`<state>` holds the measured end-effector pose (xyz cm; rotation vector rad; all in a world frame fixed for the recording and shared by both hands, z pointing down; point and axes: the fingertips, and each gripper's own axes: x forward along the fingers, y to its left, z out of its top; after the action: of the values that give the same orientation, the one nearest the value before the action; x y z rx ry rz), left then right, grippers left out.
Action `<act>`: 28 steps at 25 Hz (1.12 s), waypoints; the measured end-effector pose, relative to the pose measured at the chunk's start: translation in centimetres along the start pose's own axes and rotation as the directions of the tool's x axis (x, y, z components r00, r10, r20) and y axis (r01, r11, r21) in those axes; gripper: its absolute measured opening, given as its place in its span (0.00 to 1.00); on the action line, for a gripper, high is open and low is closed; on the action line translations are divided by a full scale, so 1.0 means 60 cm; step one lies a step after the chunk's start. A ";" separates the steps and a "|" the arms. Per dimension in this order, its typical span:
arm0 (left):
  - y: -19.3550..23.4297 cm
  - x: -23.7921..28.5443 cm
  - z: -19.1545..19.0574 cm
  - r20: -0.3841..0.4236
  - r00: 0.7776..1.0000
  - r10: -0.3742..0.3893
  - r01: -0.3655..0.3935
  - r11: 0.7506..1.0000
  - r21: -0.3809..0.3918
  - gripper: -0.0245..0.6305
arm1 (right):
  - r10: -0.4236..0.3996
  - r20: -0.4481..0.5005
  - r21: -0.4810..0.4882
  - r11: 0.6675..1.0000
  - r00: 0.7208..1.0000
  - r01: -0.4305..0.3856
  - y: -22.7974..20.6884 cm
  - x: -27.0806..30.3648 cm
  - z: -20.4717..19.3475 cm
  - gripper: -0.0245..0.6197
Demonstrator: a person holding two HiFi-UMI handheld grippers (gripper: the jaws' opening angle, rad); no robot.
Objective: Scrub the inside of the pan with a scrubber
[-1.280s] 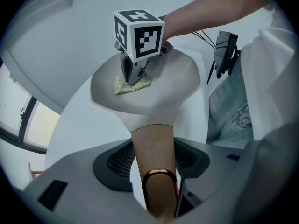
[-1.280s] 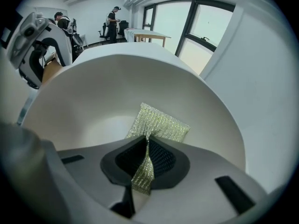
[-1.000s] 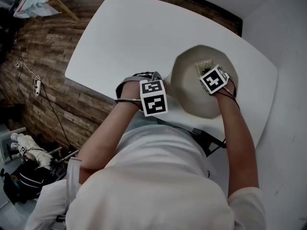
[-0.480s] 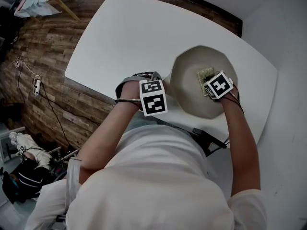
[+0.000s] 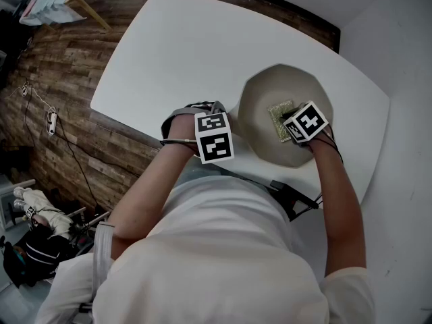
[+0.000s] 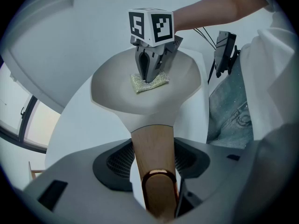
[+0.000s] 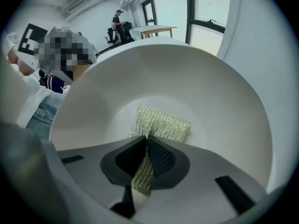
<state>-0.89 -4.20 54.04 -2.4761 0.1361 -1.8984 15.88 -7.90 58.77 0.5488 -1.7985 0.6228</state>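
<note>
Steadies a cream pan (image 5: 270, 90) on the white counter (image 5: 169, 52), toward the counter's 3 o'clock in the head view. Clamps the left claw (image 6: 153, 161) on the pan's wooden handle (image 6: 150, 143), jaws spread wide round it, at the rim's 8 o'clock. Pinches a glittery green scrubber (image 7: 162, 124) in the right claw (image 7: 147, 148), jaws narrow on one folded edge, with the free part flat on the pan's floor near the middle. Points both claws steeply down, right claw at 3 o'clock of the left.
</note>
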 end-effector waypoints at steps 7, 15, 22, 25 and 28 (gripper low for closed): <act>-0.002 -0.001 0.000 -0.003 1.000 0.001 -0.001 1.000 0.004 0.41 | 0.047 0.034 -0.031 0.998 0.998 -0.046 0.026 0.007 0.019 0.10; 0.000 0.000 0.000 -0.004 1.000 0.000 0.000 1.000 0.005 0.41 | 0.075 0.094 -0.046 0.996 0.993 -0.071 0.039 0.017 0.051 0.10; -0.001 0.000 0.002 -0.003 1.000 0.000 0.000 1.000 0.006 0.41 | 0.035 0.159 -0.073 0.997 0.987 -0.024 0.036 0.026 0.084 0.10; -0.002 0.001 0.002 -0.002 1.000 0.000 0.000 1.000 0.007 0.41 | 0.009 0.179 -0.079 0.997 0.984 0.005 0.029 0.029 0.094 0.10; -0.002 0.001 0.002 -0.003 1.000 0.001 -0.001 1.000 0.008 0.41 | -0.026 0.200 -0.066 0.997 0.979 0.040 0.015 0.028 0.101 0.10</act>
<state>-0.75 -4.12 54.04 -2.4680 0.1293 -1.8982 10.50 -11.32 58.68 0.6093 -1.9874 0.4941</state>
